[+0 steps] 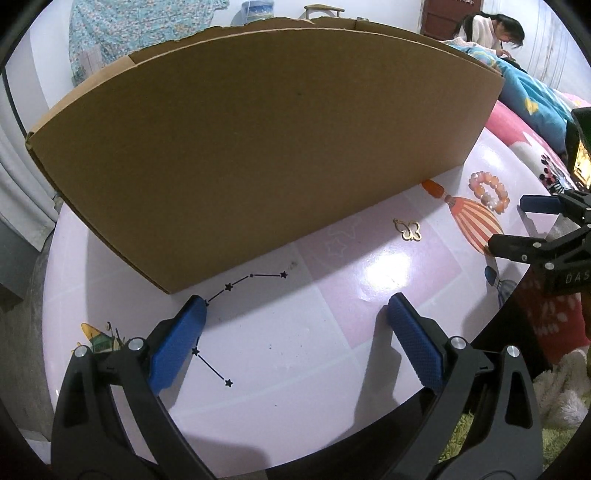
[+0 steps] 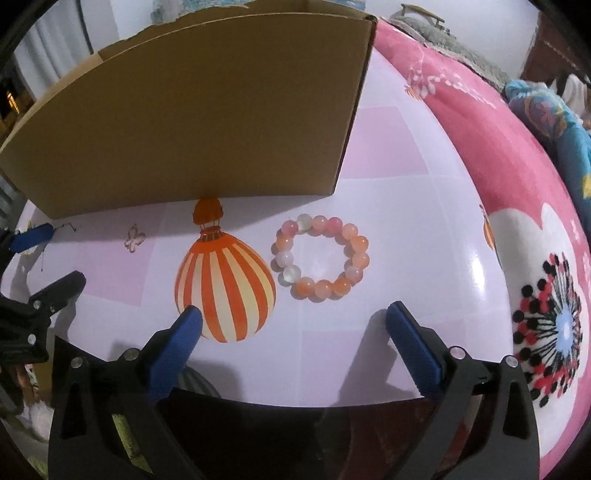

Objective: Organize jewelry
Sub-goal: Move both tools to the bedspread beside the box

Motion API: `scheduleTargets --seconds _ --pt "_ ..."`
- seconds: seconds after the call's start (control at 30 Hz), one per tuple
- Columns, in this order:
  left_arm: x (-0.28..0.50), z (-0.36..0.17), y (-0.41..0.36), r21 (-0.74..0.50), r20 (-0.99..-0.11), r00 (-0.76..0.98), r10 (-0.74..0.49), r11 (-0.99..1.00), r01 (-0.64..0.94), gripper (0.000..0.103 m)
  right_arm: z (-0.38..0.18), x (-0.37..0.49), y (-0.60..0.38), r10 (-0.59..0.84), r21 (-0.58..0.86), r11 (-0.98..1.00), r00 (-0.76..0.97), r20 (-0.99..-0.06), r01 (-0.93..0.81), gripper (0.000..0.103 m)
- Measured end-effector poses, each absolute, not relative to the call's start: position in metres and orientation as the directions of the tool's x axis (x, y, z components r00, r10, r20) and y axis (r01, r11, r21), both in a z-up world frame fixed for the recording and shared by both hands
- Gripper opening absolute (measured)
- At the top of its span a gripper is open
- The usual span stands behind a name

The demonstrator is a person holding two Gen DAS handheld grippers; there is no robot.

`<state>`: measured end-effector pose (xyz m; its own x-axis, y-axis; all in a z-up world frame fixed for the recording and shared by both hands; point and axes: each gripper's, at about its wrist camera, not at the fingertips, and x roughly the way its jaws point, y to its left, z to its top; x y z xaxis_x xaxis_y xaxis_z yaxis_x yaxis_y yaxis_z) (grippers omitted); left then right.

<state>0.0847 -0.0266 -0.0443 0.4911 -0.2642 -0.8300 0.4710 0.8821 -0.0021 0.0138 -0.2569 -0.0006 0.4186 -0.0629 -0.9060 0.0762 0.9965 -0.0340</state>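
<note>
A bracelet of pink and orange beads (image 2: 321, 288) lies flat on the lilac table (image 2: 406, 221), just right of a printed striped balloon. My right gripper (image 2: 294, 308) hovers a little in front of it, open wide, nothing between its blue pads. A small gold butterfly pendant (image 1: 408, 229) lies to the left, near the foot of the open cardboard box (image 1: 258, 147). My left gripper (image 1: 295, 301) is open and empty above bare table, in front of the box. In the left wrist view the bracelet (image 1: 489, 195) and the right gripper (image 1: 511, 223) show at the right edge.
The tall box wall (image 2: 184, 129) fills the back of the table. A pink floral blanket (image 2: 498, 184) borders the table on the right. A person (image 1: 495, 29) sits far back right. The table's front edge runs just under both grippers, with green rug (image 1: 461, 443) below.
</note>
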Motion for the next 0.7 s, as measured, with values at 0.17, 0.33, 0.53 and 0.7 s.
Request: scheduleTargets --seconds 0.17,0.33,0.53,0.7 --pt "0.088 -0.042 -0.033 0.0 -0.837 0.482 -0.258 0.881 0.473 0.095 0.0 0.014 -0.257 -0.062 -0.027 0.996 0.413 -0.909 0.089 0.097" --pt "0.09 -0.042 -0.034 0.0 -0.84 0.476 -0.259 0.879 0.478 0.095 -0.001 0.015 -0.257 -0.063 -0.028 0.995 0.409 -0.91 0.09 0.097" --pt "0.093 -0.043 -0.037 0.0 -0.849 0.46 -0.261 0.869 0.494 0.095 -0.003 0.023 -0.261 -0.062 -0.029 0.996 0.404 -0.913 0.089 0.097" --pt "0.094 -0.044 -0.038 0.0 -0.851 0.455 -0.261 0.867 0.498 0.096 -0.003 0.024 -0.262 -0.06 -0.027 0.996 0.398 -0.915 0.089 0.097"
